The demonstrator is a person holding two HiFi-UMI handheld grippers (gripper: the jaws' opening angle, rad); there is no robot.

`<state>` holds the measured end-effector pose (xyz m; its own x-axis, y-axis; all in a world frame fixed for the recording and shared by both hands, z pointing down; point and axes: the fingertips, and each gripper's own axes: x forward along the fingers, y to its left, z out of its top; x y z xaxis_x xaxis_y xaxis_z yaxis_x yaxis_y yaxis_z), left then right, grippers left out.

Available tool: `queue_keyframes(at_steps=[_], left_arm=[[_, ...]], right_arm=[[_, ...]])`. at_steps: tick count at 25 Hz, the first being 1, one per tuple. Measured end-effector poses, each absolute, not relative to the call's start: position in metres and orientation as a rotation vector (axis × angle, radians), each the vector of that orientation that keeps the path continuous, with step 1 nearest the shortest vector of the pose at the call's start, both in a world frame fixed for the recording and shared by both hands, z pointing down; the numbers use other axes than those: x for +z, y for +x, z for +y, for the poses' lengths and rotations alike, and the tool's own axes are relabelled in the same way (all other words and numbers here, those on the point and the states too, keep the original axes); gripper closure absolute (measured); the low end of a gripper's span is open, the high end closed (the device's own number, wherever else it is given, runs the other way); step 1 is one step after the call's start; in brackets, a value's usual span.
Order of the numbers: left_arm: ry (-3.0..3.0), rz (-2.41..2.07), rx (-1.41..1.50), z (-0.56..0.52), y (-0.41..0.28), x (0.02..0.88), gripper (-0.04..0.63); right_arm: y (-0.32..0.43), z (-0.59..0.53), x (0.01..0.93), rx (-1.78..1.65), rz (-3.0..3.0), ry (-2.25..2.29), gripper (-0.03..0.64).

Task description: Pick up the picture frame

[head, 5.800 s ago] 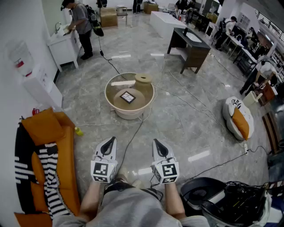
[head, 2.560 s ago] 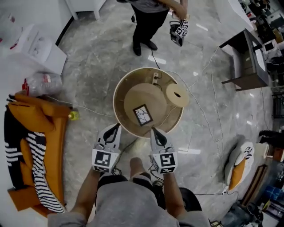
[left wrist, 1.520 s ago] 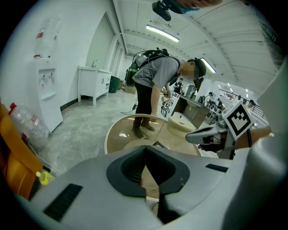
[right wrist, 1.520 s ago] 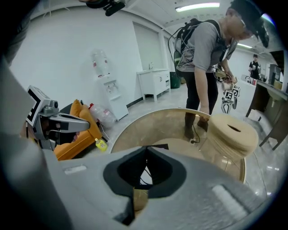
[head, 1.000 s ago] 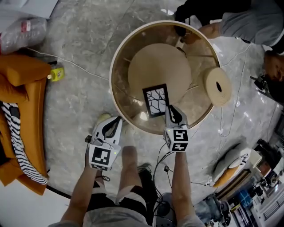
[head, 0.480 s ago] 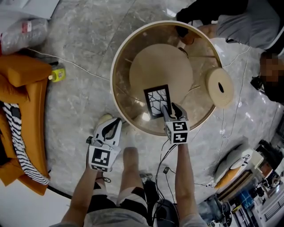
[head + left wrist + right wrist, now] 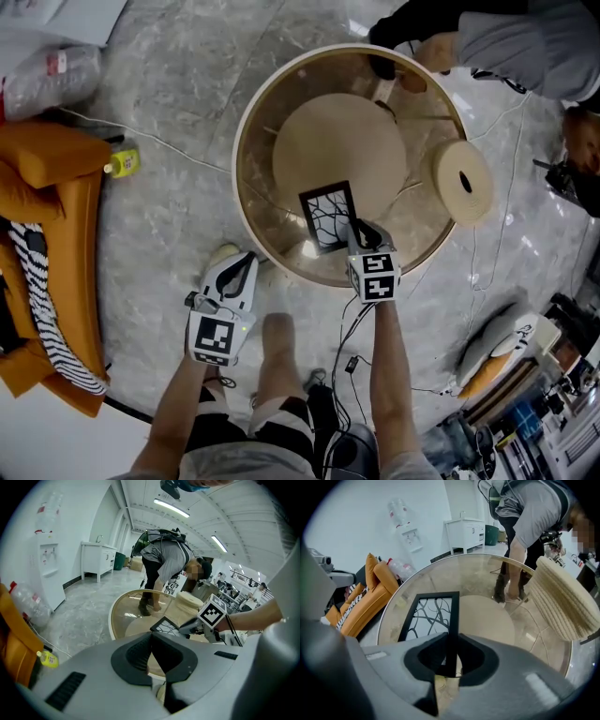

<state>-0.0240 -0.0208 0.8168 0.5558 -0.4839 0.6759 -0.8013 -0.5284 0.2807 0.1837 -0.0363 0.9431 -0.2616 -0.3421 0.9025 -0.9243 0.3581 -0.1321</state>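
Your picture frame [image 7: 330, 217] has a black border around black branching lines on white. The round desk [image 7: 251, 202] is beige under tinted glass. Your sofa [image 7: 56, 178] is orange, its throw [image 7: 42, 309] black-and-white striped, the floor [image 7: 178, 75] grey marble.

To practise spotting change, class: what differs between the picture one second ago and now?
The right gripper came down onto the picture frame; its fingers have just been closing on its edge. The left gripper, the frame and the glass table stayed put.
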Motion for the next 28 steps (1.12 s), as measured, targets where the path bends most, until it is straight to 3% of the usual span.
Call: queue_keyframes(at_steps=[15,28], left_arm=[[2.306,-1.046,0.705,-0.035,-0.040,0.779,0.577],[2.500,-1.044,0.652,-0.069,-0.043,0.653,0.577]], right_arm=[[0.176,-0.041,0.903,0.927,-1.834,1.286,0.555],[0.168,-0.050,0.741,0.857,-1.915,1.613,0.555]])
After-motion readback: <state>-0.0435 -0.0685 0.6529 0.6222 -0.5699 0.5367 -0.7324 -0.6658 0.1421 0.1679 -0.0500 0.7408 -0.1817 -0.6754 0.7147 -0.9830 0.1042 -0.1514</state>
